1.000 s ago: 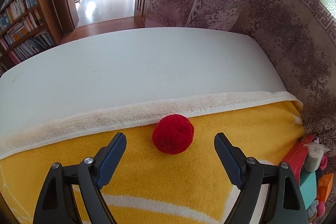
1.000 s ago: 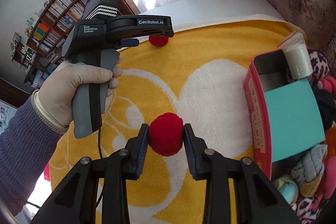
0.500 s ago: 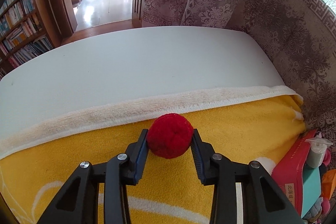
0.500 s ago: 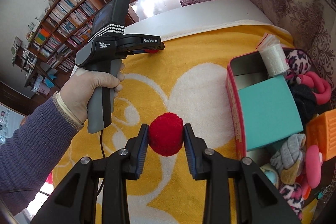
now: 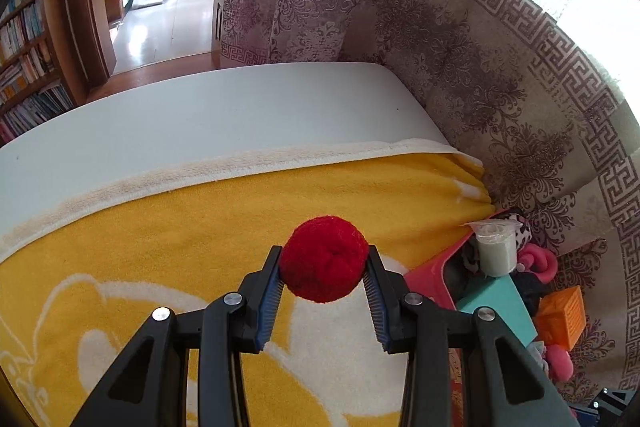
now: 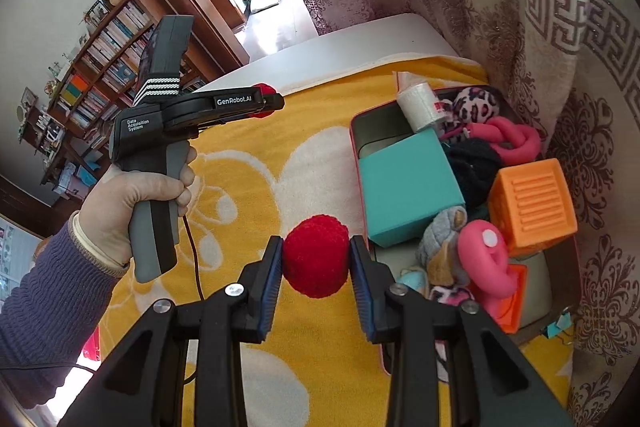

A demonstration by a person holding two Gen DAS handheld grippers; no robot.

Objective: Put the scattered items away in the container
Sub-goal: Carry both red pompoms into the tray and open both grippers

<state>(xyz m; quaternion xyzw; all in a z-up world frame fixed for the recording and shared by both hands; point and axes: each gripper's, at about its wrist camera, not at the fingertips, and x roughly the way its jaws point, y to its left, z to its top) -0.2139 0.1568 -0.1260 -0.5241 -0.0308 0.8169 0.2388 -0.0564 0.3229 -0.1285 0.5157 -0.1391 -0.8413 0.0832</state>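
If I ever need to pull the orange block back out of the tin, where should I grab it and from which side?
Probably from above, pinching the orange block across its two flat upright sides. It sits tilted on the pile in the tin, its ribbed face up and clear. The teal box and pink toy crowd its lower edges, so a sideways approach looks blocked.

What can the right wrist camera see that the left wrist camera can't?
Only the right wrist view shows the person's hand holding the left gripper from the side, a purple sleeve, and down into the pink-rimmed tin, with a pink ring toy.

Only the left wrist view shows that gripper's pads squeezing its red pompom up close.

Both show the yellow towel, teal box, orange block and patterned curtain.
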